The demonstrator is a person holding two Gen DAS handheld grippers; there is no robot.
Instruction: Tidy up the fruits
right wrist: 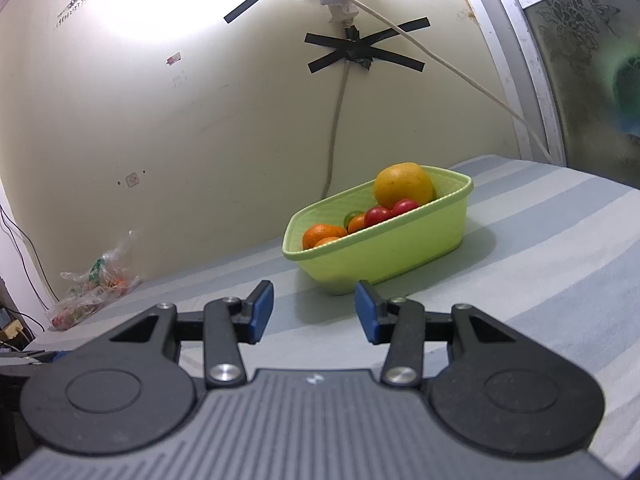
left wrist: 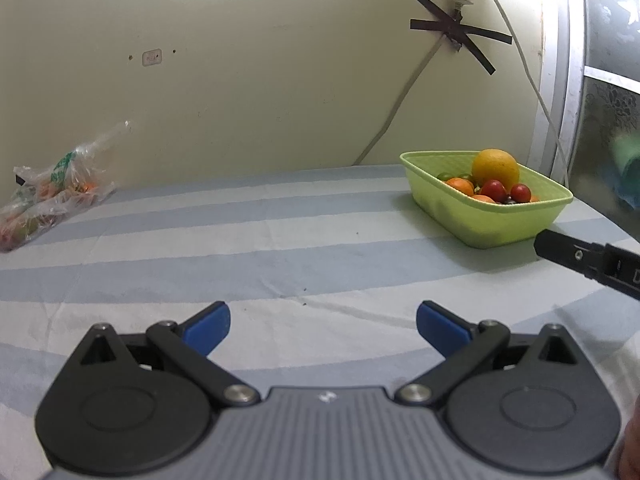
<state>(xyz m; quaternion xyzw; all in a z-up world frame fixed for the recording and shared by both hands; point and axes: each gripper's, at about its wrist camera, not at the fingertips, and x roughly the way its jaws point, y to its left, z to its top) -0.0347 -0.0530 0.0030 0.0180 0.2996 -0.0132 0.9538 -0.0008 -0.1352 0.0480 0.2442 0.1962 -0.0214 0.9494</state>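
Fruit sits piled in a light green basket (left wrist: 492,224) on a blue-and-white striped cloth (left wrist: 280,240) that covers the table. In the left wrist view the basket lies at about two o'clock, well apart from the left gripper (left wrist: 323,326), whose blue-padded jaws stand wide open over bare cloth with nothing between them. A large yellow-orange citrus (left wrist: 495,168) tops the pile, with two red cherry tomatoes (left wrist: 506,191) in front of it and small oranges (left wrist: 460,186) to their left; something green shows behind the oranges, too hidden to name.

In the right wrist view the basket (right wrist: 384,252) lies at twelve o'clock, just beyond the right gripper (right wrist: 314,312). Its jaws are partly open, narrower than the left ones, and hold nothing; the pads are near the basket's near wall but whether they touch it cannot be told. The same citrus (right wrist: 403,190) stands at the basket's far right end, tomatoes (right wrist: 390,212) beside it, oranges (right wrist: 322,236) at the left end.

A clear plastic bag (left wrist: 52,196) with more fruit inside lies at ten o'clock in the left view, against the pale wall (left wrist: 240,80). A black finger of the right gripper enters that view at three o'clock, just beside the basket.
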